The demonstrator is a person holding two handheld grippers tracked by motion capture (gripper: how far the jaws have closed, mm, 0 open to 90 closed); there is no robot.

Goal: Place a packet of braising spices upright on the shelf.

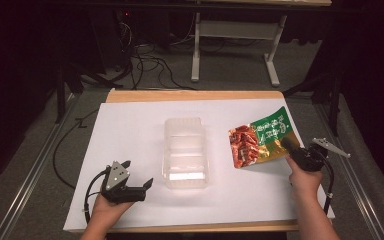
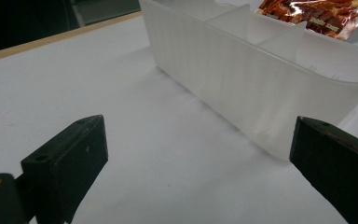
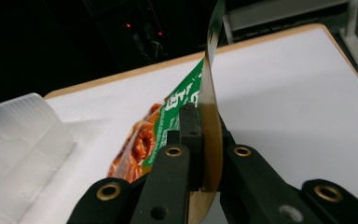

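1. High view: right tongs pinch the snack pouch by its corner, just right of the divided plastic container on the counter.
2. Left gripper view: left tongs gape wide, empty.
3. Right gripper view: the thin edge grip could slip, dropping the pouch.

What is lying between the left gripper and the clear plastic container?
Nothing: in the left gripper view, bare white table separates the open left gripper from the container.

Black claws, brass screws, grey plates, black cables.
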